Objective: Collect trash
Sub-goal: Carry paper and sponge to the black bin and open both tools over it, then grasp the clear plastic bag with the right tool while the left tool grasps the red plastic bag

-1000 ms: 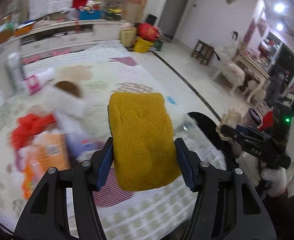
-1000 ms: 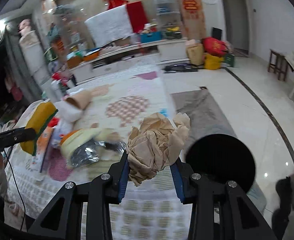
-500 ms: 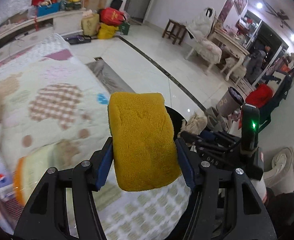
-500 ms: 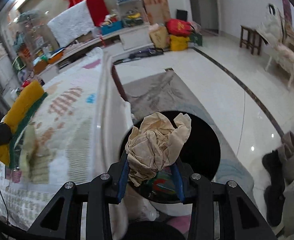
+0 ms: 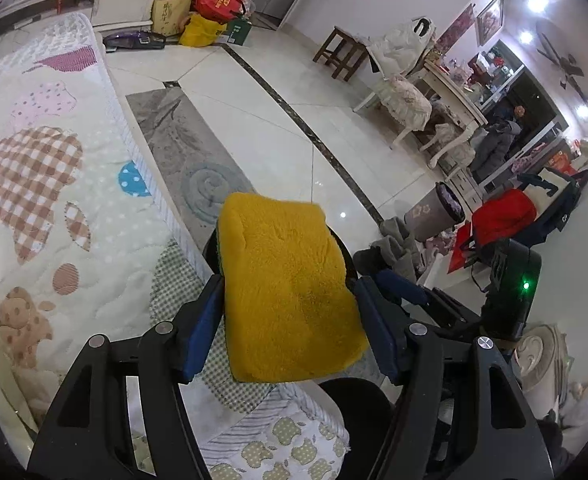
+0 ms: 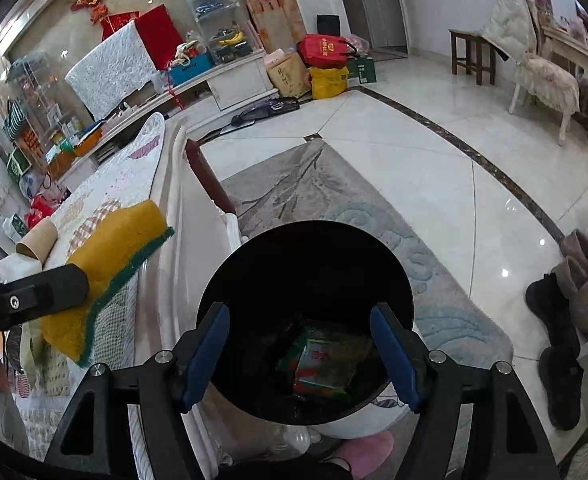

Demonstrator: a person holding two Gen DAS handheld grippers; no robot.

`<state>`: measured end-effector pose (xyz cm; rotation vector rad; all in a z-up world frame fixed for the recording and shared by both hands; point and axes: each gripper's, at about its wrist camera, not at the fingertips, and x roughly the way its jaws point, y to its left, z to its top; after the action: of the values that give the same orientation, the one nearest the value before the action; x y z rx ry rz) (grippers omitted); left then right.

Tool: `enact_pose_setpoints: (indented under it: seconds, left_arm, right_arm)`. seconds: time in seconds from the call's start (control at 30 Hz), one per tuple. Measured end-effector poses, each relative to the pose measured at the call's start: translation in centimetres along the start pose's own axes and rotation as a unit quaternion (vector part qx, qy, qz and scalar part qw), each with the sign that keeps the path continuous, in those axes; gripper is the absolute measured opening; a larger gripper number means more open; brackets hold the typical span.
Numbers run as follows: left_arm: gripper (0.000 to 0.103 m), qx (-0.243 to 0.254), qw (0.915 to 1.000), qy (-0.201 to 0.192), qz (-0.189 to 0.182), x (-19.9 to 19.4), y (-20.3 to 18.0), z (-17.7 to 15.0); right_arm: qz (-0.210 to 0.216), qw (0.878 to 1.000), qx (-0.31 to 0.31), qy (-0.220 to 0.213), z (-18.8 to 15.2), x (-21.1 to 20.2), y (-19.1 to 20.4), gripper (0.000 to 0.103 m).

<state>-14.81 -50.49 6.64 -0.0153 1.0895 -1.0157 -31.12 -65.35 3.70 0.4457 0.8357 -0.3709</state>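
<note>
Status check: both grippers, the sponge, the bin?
Right hand-held gripper open, empty, jaws just opened over bin. Left hand-held gripper around sponge, loosening, beside the bin. Nothing blocking.

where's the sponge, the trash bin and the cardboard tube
sponge (image 5: 289, 296), left wrist view, middle of its yellow face
trash bin (image 6: 408, 280), right wrist view, right rim
cardboard tube (image 6: 39, 242), right wrist view, its side
</note>
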Motion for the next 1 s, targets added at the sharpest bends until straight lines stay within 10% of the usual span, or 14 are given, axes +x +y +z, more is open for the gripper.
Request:
enact_pose_setpoints:
  seconds: [0.37,1.0]
  left_arm:
    - [0.071,-0.013,0.9997,-0.015,-0.011,-1.1,1.0,-0.2]
    - [0.071,0.014,0.9853,-0.104,0.135,-8.7,2.1,-3.9]
  right_arm:
    - [0.006,1.0,0.005,0.0,-0.6,-1.0,0.5,0.071]
    - [0.031,0.999,-0.043,-0.001,-1.3,-1.8,6.5,0.071]
